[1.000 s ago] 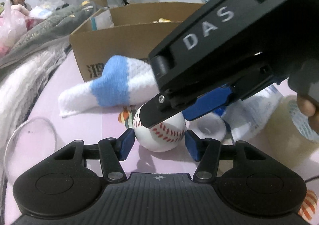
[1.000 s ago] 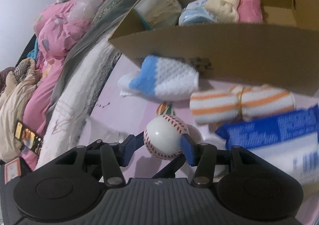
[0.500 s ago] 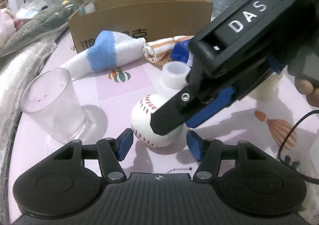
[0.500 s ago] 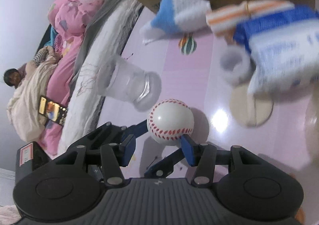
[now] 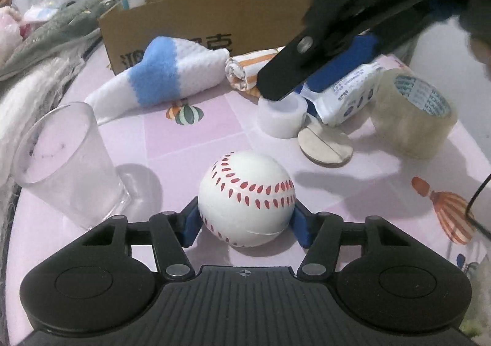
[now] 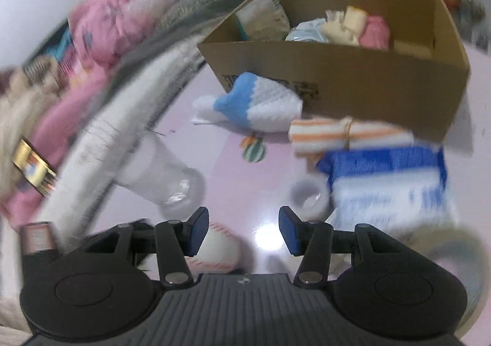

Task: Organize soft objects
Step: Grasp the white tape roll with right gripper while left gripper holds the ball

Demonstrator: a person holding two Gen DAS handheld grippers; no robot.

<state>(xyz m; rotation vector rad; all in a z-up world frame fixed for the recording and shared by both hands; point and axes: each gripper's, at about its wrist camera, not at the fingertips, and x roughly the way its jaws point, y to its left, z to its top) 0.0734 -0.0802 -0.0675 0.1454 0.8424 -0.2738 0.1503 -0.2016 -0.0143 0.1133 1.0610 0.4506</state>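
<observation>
Our left gripper point(image 5: 245, 223) clasps the ball point(image 5: 246, 198); our right gripper point(image 6: 244, 231) gapes empty; sock point(image 6: 257, 106) and towel point(image 6: 346, 132) beyond await the box point(image 6: 368, 85).

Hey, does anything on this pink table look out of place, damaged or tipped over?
One oddity: the white foam baseball with red stitching, between the left hand-held gripper pads, has a thin curved crease low on its front. The clear plastic cup stands upright, though fisheye-tilted. Nothing spilled.

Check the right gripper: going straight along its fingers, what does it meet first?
Probably bare pink tabletop: the right gripper is open and empty, and the gap ahead looks free. Beyond lie the pumpkin print, then the blue-and-white sock at the cardboard box. The frame is blurred, so depth is uncertain.
</observation>
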